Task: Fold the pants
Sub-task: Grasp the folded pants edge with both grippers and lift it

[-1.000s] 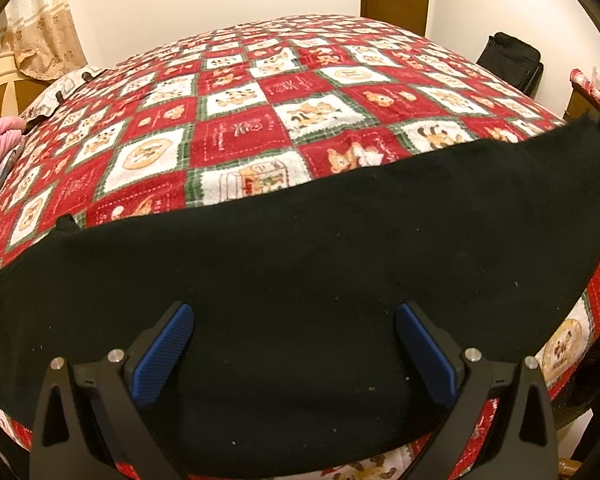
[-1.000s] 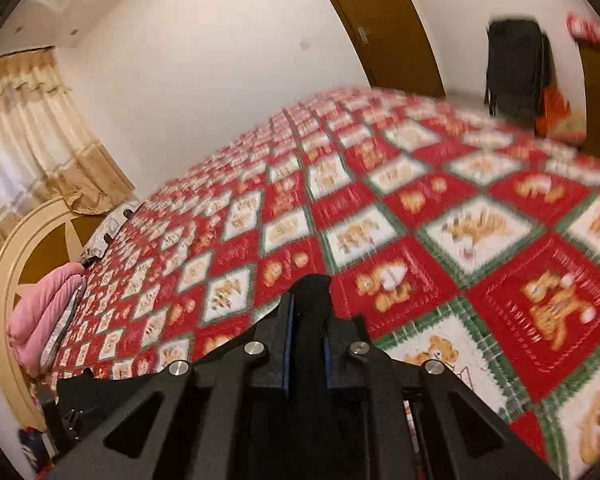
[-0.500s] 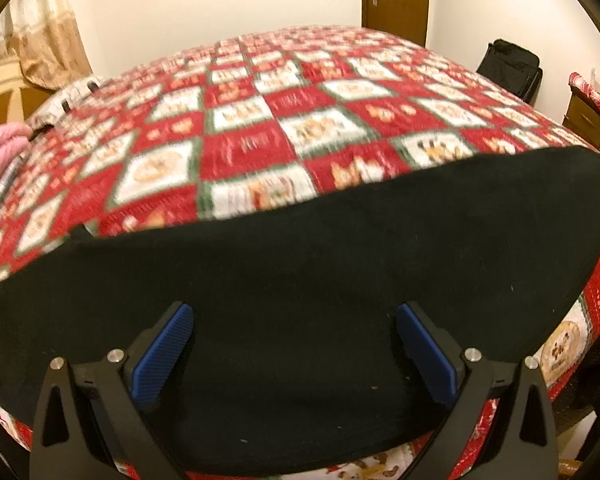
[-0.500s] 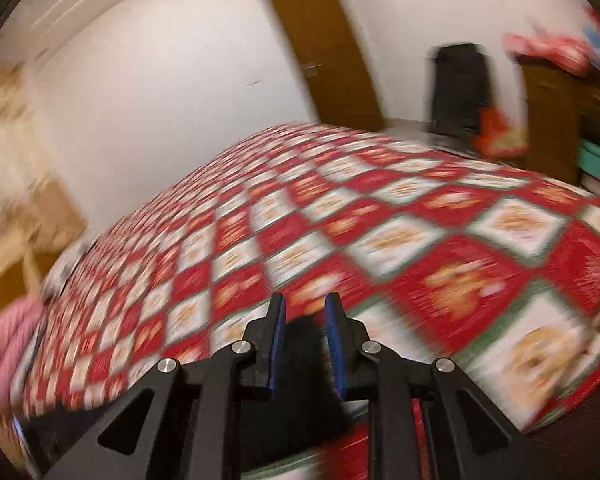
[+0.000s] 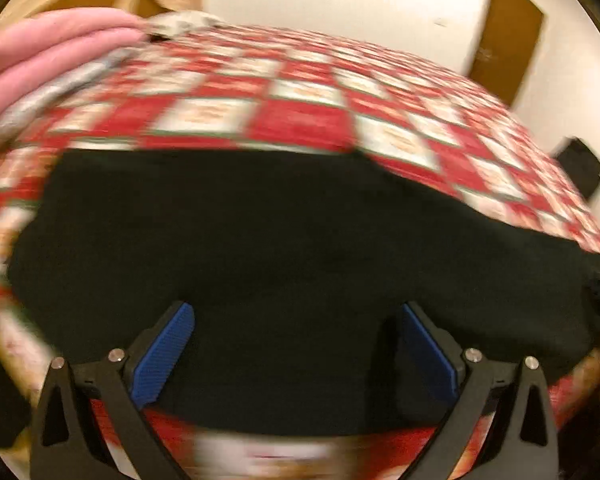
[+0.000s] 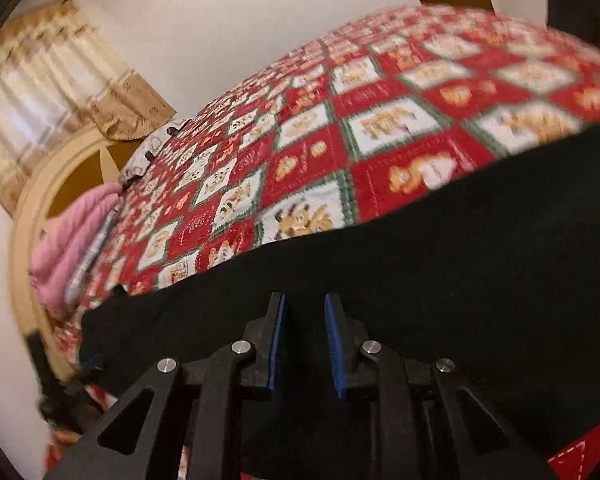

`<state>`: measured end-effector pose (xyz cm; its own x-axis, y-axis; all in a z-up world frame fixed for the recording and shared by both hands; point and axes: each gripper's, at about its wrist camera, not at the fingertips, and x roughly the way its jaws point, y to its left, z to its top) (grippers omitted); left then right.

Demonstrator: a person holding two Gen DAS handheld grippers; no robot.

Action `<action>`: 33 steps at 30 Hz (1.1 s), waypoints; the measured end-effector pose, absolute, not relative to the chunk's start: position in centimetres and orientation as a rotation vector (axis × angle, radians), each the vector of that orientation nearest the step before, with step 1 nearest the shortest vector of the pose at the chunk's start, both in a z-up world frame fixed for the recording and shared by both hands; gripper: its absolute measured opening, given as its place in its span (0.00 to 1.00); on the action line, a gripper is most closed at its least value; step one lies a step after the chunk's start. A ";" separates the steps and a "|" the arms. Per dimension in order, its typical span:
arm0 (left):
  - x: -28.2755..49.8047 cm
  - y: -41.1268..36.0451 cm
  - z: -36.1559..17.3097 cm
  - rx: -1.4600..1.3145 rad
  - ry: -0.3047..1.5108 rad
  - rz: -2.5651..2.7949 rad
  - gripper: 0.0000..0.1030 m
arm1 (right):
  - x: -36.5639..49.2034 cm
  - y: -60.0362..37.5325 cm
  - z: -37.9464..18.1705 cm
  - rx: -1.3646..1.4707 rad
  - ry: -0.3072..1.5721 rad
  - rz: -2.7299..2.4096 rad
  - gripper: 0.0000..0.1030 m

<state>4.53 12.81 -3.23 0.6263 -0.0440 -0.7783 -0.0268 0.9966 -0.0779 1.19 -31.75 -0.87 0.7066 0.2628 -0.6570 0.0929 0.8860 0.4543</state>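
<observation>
Black pants [image 5: 260,220] lie flat in a wide band across the near part of the bed, also seen in the right wrist view [image 6: 460,260]. My left gripper [image 5: 296,312] hovers over them with its blue pads far apart and nothing between them. My right gripper [image 6: 305,300] hangs just above the same cloth near its left end. Its pads stand a narrow gap apart, and only the pants lying below show through that gap. Both views are blurred by motion.
A red, white and green patchwork quilt [image 5: 300,116] covers the bed. A folded pink blanket [image 5: 40,52] lies at the head end by the curved wooden headboard [image 6: 24,240]. A brown door [image 5: 508,36] and a black bag [image 5: 580,164] are at the far right.
The right gripper's jaws went from shut to slightly parted, and it dropped over the pants. The left gripper stayed wide open and swung toward the head end of the bed.
</observation>
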 end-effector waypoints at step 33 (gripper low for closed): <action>3.9 22.9 1.5 0.013 0.693 0.552 1.00 | 4.4 -19.4 4.3 0.562 0.682 0.494 0.25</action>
<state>3.91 22.88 1.47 0.6326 0.4864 -0.6027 -0.4781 0.8575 0.1902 4.43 -19.37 4.29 0.6747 0.5896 -0.4440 -0.2383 0.7434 0.6250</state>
